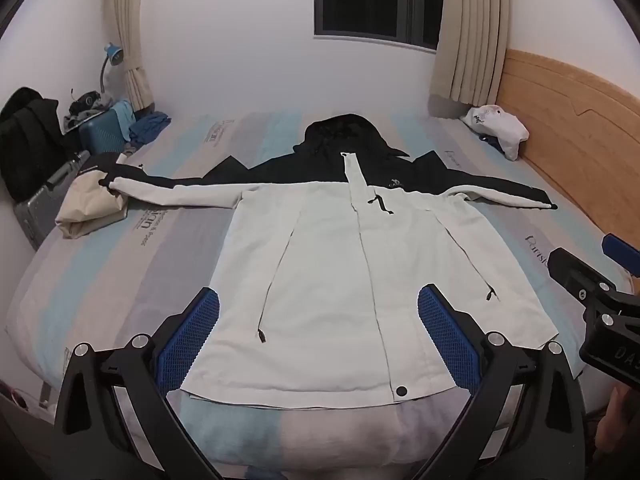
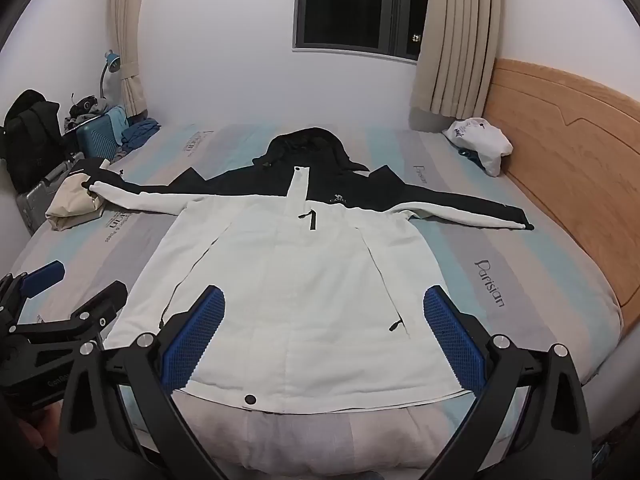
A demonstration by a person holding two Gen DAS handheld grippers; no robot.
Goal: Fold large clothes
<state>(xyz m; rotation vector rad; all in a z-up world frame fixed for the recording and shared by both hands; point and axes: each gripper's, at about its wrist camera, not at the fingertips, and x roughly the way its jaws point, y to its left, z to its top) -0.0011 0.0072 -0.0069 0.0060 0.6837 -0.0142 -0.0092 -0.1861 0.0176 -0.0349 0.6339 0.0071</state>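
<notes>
A white and black hooded jacket [image 1: 320, 248] [image 2: 288, 264] lies flat and face up on the bed, zipped, sleeves spread to both sides, hood at the far end. My left gripper [image 1: 319, 300] hovers open above the jacket's near hem, blue pads wide apart with nothing between them. My right gripper [image 2: 324, 300] hovers the same way over the hem, open and empty. The right gripper's black body [image 1: 592, 296] shows at the right edge of the left wrist view. At the left edge of the right wrist view is the left gripper's body [image 2: 60, 320].
The bed [image 1: 100, 264] has a striped blue and grey sheet. A folded beige garment [image 1: 90, 204] lies under the left sleeve's cuff. A white bag [image 1: 498, 128] sits by the wooden headboard [image 1: 568, 140] on the right. Suitcases and a backpack [image 1: 28, 140] stand at the left.
</notes>
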